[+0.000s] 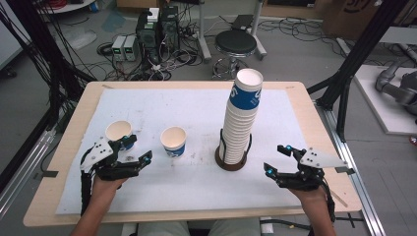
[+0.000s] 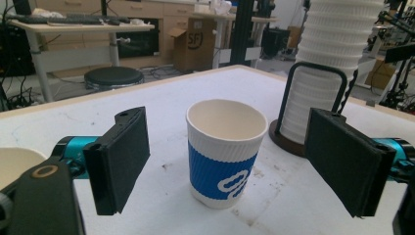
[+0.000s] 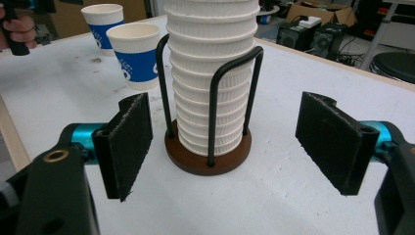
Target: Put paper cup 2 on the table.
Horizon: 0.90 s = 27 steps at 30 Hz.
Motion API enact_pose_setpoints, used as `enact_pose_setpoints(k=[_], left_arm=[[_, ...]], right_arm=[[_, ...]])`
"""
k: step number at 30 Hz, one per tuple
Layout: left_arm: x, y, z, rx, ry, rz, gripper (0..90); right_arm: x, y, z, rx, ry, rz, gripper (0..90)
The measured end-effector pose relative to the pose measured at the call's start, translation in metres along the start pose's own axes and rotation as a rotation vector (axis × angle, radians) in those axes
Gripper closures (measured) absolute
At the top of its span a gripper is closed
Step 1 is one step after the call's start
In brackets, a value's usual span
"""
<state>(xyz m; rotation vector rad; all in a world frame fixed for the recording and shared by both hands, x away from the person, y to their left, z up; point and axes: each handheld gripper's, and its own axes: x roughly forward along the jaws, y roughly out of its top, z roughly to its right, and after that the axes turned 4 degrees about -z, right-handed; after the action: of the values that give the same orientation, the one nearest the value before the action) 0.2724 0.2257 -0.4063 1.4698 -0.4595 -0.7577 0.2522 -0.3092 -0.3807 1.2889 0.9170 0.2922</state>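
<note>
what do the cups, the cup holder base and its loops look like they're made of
Loose cup: apparently paper, matte, with a ribbed white wall and printed blue band. Stacked cups: the same ribbed white paper, it seems. Holder base: likely wood, a smooth dark brown disc. Loops: probably coated metal rod, thin, black, slightly glossy.

Both forearms come in from the near edge. The left gripper (image 1: 132, 150) sits in the left hand (image 1: 105, 184), its fingers (image 2: 120, 156) spread wide with nothing pressed between them. The right gripper (image 1: 276, 159), in the right hand (image 1: 307, 192), also has its fingers (image 3: 128, 142) wide apart, gripping nothing.
</note>
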Motion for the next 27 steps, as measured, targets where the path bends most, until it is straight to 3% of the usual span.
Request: enact_pose_setpoints(k=[4,27], left_arm=[[-0.0043,0.0012,0.0008,0.004,0.0,0.022,17.3],[-0.0056,-0.004,-0.0001,0.008,-0.009,0.03,17.3]], right_arm=[[-0.0004,-0.0018,-0.0002,0.011,-0.012,-0.009,21.9],[0.0009,-0.0024,-0.003,0.02,-0.033,-0.002,21.8]])
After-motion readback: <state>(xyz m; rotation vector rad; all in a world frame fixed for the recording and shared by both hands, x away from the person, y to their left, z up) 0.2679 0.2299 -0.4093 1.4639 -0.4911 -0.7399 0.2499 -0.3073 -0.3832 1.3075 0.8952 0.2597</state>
